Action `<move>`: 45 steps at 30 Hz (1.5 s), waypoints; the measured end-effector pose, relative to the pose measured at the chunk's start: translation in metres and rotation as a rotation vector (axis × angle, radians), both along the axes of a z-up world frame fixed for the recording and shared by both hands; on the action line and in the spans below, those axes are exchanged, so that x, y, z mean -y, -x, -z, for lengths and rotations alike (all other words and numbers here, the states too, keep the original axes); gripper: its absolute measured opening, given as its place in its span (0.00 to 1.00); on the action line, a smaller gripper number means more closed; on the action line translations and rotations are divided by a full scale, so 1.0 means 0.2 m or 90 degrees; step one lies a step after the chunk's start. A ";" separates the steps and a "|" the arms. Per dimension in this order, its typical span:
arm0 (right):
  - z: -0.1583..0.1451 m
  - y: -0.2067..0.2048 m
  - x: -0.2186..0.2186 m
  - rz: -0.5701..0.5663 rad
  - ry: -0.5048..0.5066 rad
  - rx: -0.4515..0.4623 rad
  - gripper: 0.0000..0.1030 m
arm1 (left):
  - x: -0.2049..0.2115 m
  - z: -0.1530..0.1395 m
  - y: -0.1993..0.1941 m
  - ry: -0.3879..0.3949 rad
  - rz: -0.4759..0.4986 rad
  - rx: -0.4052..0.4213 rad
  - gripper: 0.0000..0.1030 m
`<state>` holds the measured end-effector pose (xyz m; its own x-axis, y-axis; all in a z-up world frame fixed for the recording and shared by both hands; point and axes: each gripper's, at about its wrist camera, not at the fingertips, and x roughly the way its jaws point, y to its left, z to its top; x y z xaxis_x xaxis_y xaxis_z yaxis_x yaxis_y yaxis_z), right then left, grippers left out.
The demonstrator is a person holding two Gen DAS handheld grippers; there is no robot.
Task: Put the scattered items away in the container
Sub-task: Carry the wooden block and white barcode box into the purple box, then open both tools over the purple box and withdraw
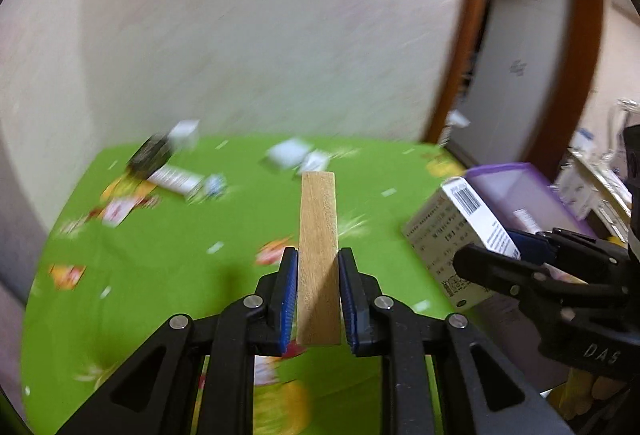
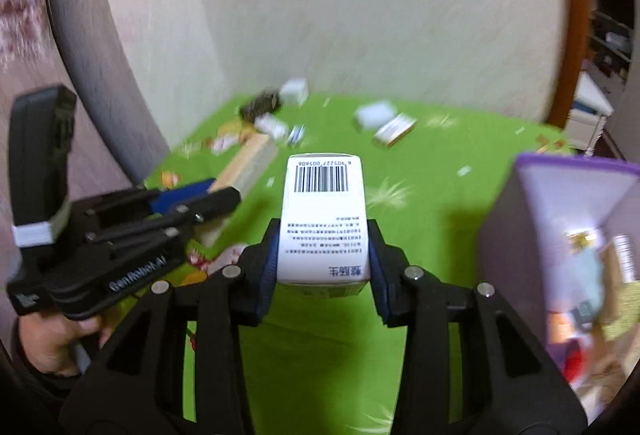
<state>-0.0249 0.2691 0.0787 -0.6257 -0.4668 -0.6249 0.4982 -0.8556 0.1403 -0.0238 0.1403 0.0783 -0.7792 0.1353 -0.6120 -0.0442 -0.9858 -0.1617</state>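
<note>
Pale wall and a wooden door frame stand behind a worktop [image 1: 168, 275] covered with a green printed cloth. Both views blurred by motion. Left claw [image 1: 318, 295] is clamped on a wooden block [image 1: 318, 235], gripped at its near end so the long grain points forward, off the cloth. Right claw [image 2: 322, 255] is clamped on the sides of a white carton [image 2: 323, 219], barcode face up, also lifted off the cloth. Purple container [image 2: 560, 235] sits at the right edge of the worktop, just beside the right claw; its open mouth faces up and some things already lie inside, too blurred to name. Judgement: both claws are loaded and mid-carry toward the container; the carton is nearer and likely goes in first. Several small boxes [image 2: 376, 115] and a dark item [image 2: 262, 103] are scattered near the far edge, not yet collected, so the task looks well short of done.
</note>
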 end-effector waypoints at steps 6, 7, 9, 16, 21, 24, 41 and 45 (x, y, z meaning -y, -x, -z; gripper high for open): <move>-0.12 -0.08 -0.34 0.066 0.023 -0.023 0.41 | -0.36 -0.12 0.05 0.000 0.120 -0.019 0.20; -0.13 -0.09 -0.40 0.077 0.024 -0.025 0.41 | -0.42 -0.13 0.06 0.004 0.137 -0.019 0.20; -0.15 -0.11 -0.51 0.103 0.026 -0.030 0.41 | -0.54 -0.15 0.09 0.012 0.171 -0.019 0.20; -0.10 -0.12 -0.84 0.204 0.016 -0.030 0.42 | -0.91 -0.18 0.12 0.018 0.261 -0.026 0.20; -0.07 -0.09 -1.00 0.246 0.032 -0.030 0.42 | -1.08 -0.18 0.14 0.010 0.310 -0.039 0.20; -0.06 -0.08 -1.09 0.268 0.047 -0.025 0.42 | -1.16 -0.17 0.16 -0.014 0.346 -0.042 0.20; -0.10 -0.07 -1.03 0.295 0.070 -0.038 0.59 | -0.80 -0.13 0.24 -0.037 0.245 -0.059 0.45; -0.15 -0.08 -0.93 0.283 0.075 -0.055 0.61 | -0.60 -0.08 0.23 -0.038 0.195 -0.059 0.47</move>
